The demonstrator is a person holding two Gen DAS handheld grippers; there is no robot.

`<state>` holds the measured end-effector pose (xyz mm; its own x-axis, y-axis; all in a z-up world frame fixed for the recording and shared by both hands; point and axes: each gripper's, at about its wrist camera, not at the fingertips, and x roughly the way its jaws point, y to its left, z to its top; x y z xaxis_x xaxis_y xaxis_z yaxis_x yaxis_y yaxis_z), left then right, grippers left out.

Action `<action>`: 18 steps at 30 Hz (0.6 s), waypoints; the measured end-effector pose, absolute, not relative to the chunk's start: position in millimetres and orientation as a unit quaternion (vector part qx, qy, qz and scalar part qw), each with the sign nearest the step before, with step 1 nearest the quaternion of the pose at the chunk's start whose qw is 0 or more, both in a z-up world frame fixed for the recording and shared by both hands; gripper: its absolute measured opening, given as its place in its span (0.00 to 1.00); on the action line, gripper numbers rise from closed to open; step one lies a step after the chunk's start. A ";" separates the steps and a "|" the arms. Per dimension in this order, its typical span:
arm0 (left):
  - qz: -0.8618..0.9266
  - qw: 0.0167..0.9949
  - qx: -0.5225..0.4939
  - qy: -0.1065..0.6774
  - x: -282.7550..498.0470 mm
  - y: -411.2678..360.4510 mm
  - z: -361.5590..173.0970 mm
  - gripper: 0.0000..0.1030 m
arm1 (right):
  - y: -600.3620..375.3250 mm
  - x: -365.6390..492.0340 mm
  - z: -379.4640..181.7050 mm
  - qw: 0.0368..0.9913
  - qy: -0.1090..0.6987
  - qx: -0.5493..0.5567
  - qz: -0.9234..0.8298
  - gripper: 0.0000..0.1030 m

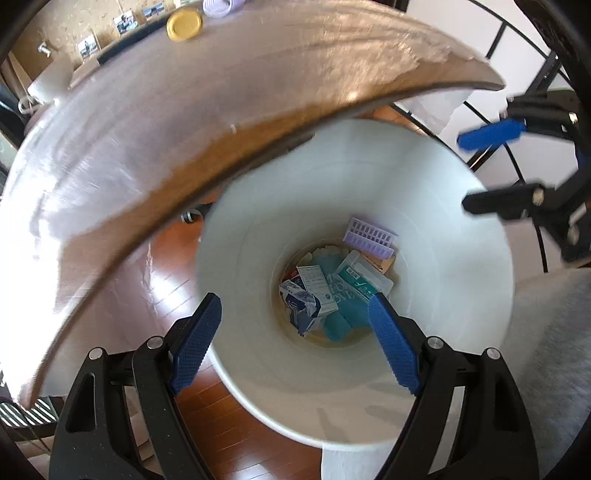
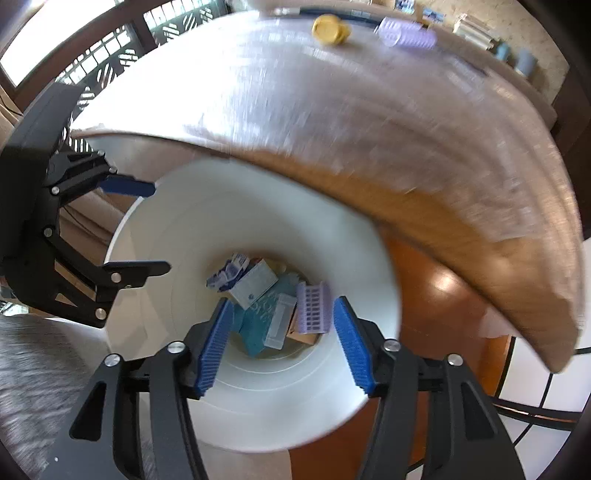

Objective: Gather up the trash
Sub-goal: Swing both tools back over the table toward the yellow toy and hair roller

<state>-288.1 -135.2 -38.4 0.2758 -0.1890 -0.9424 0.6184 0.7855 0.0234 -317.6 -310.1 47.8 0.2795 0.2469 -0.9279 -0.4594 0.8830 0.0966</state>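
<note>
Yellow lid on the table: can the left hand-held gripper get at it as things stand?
Probably yes. The yellow lid lies in the open on the table, and the left hand-held gripper is open and empty above the white bin, so nothing blocks the way.

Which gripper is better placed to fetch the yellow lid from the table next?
Probably the left gripper: open, empty, beside the table edge. The yellow lid looks somewhat nearer in its view. The right gripper, also open, hangs over the white bin.

Table [image 1: 147,129] overhang hides part of bin rim [image 1: 461,166]; tabletop motion-blurred; carton [image 1: 321,288] print unreadable.
</note>
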 end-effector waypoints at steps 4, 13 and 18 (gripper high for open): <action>-0.274 0.821 0.195 0.461 -293.2 -127.9 33.6 0.89 | -331.1 -311.3 117.6 0.866 0.459 -0.094 0.172 0.96; -0.175 0.898 0.093 0.392 -200.6 -121.9 71.4 0.99 | -365.1 -194.2 147.9 0.919 0.385 0.041 0.072 0.96; -0.174 0.895 0.123 0.392 -163.3 -129.0 55.8 0.99 | -348.6 -132.7 122.7 0.915 0.397 0.023 0.066 0.96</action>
